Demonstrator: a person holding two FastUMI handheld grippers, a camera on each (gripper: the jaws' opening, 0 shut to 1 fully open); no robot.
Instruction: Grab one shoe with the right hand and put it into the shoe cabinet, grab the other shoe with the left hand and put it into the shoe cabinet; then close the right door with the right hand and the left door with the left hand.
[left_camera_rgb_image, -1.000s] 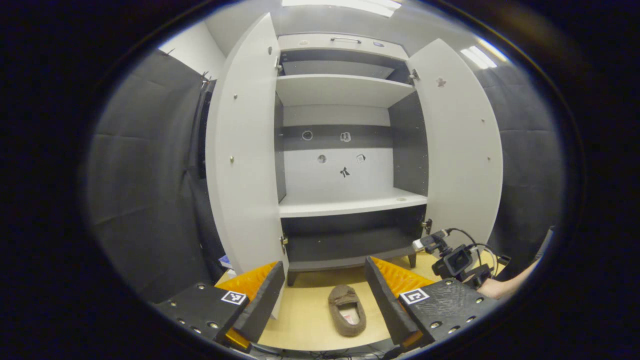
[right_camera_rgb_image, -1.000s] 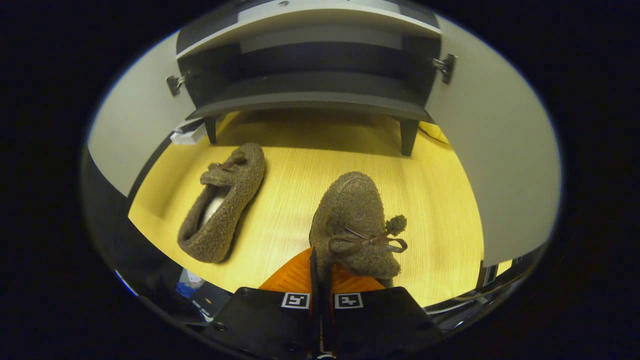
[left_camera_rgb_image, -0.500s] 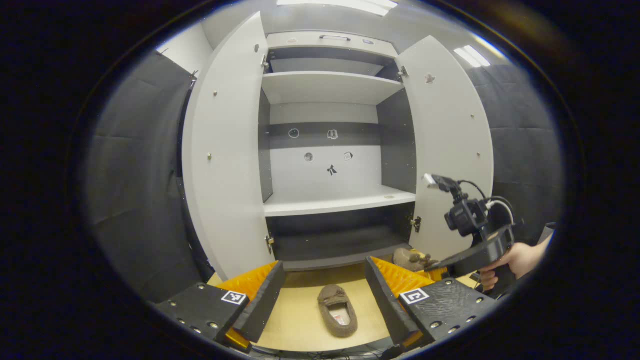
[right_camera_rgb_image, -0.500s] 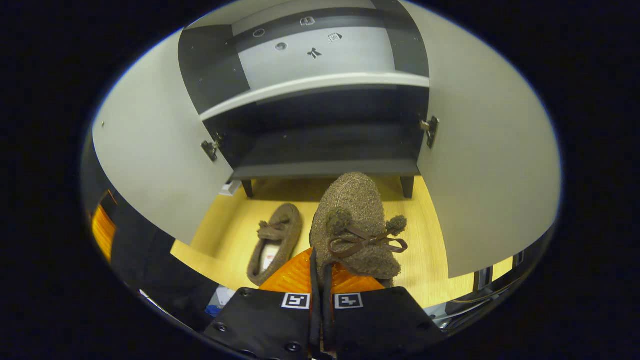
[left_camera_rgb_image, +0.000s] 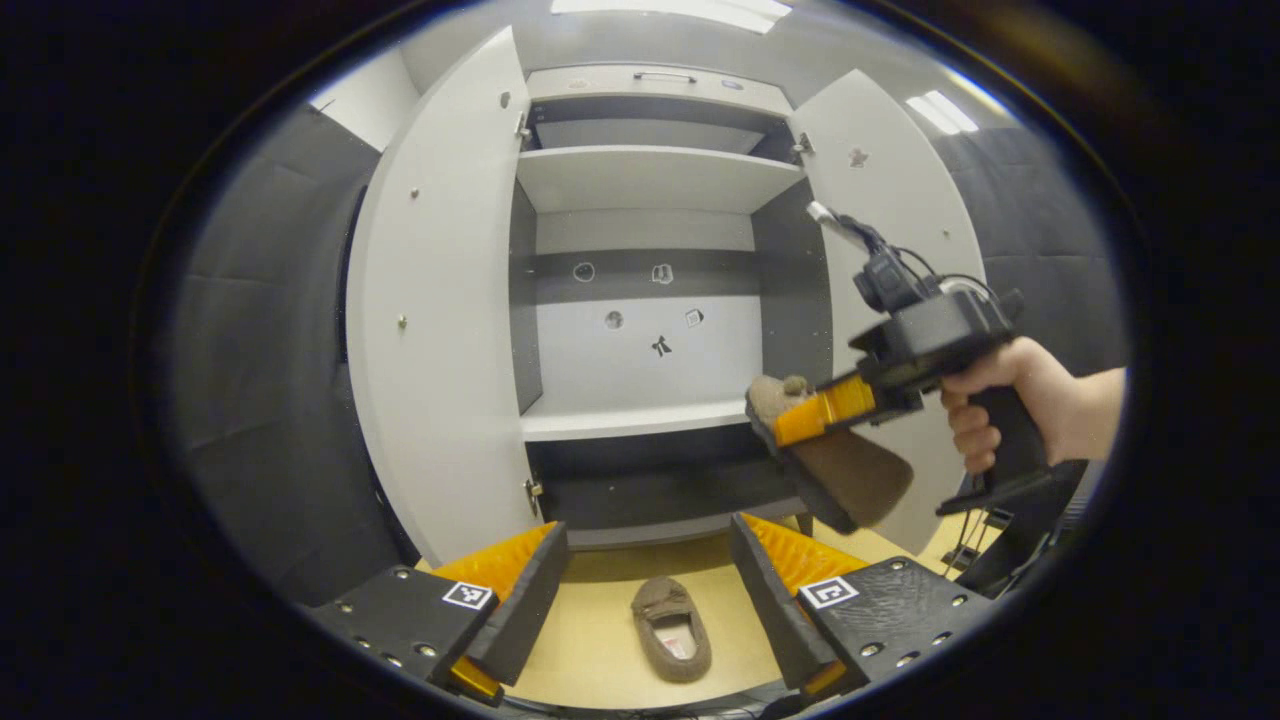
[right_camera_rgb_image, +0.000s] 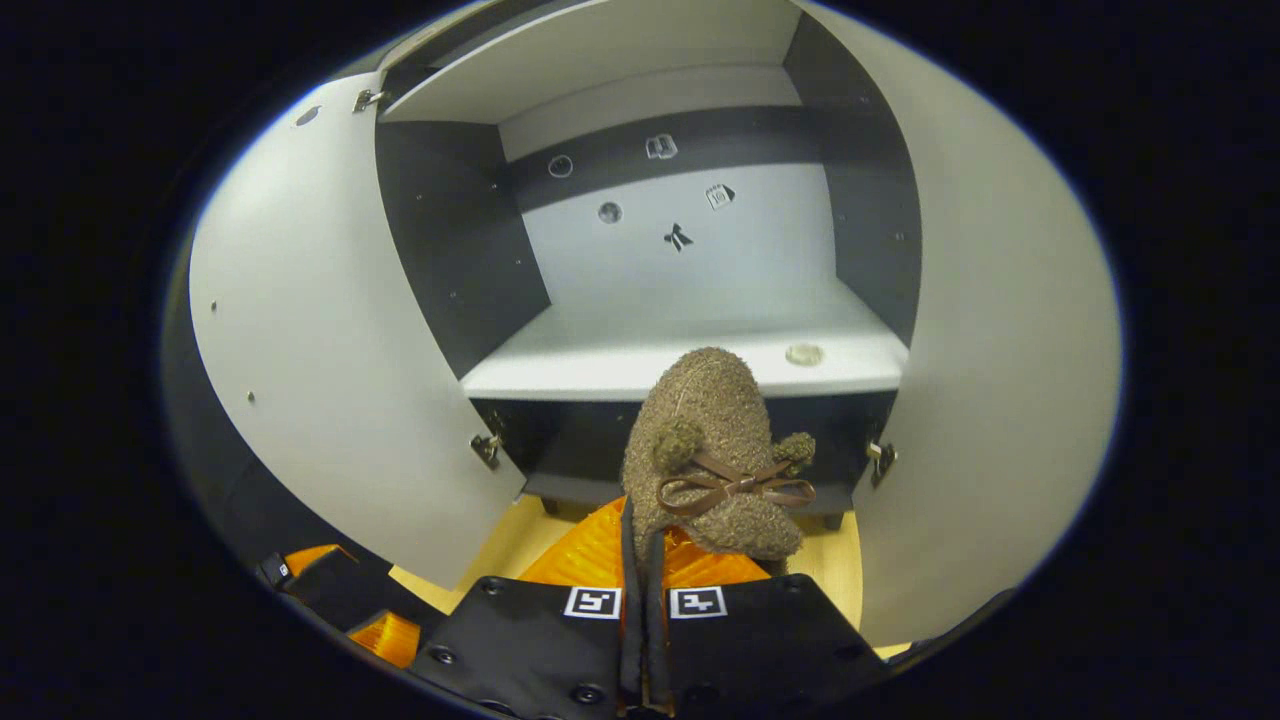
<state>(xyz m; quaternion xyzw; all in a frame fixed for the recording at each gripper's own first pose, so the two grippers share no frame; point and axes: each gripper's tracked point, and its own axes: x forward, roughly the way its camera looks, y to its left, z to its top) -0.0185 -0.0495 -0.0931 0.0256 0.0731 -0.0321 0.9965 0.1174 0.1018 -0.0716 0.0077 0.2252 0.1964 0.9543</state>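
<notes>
You have two shoes: your right tool (right_camera_rgb_image: 640, 560) grips one shoe (right_camera_rgb_image: 712, 450) before the cabinet's middle shelf (right_camera_rgb_image: 640, 360); the other shoe (left_camera_rgb_image: 671, 630) lies on the floor (left_camera_rgb_image: 590, 640) between your left tool's (left_camera_rgb_image: 640, 590) spread fingers.

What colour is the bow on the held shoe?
Dark brown bow on a fuzzy tan-brown shoe; right gripper view.

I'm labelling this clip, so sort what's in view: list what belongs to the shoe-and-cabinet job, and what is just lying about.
Part of the job:
- held shoe, clamped in the right gripper
- second shoe on the floor, ahead of the open left gripper
- shoe cabinet
- left door, open
- right door, open

Just lying about:
- small round disc on the middle shelf
</notes>
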